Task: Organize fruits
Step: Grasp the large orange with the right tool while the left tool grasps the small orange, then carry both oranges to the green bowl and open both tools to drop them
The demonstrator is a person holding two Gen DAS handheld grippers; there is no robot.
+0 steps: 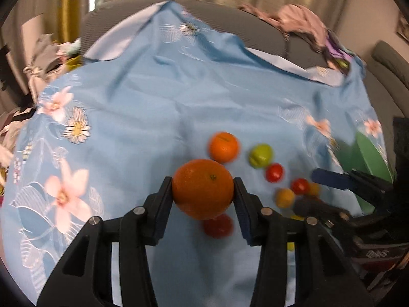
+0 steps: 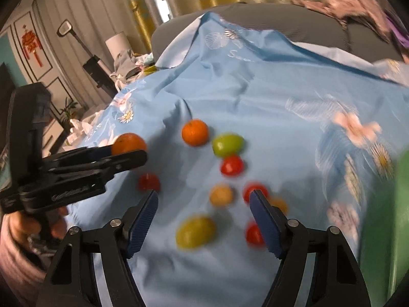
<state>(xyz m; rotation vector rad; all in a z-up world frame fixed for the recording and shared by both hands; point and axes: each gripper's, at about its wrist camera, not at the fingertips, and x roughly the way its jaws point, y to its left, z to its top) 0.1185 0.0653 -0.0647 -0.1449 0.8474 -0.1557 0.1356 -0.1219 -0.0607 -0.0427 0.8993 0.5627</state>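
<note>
Left wrist: left gripper (image 1: 203, 190) clamps large orange (image 1: 202, 188).

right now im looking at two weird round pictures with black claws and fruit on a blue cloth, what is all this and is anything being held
No robot: a person holds a two-finger gripper in each hand, each with a fisheye camera looking along its fingers. The left camera shows the left gripper clamped on a large orange. The right camera shows the right gripper open and holding nothing. A smaller orange, a green fruit and small red and yellow fruits lie loose on a blue flowered cloth.
</note>
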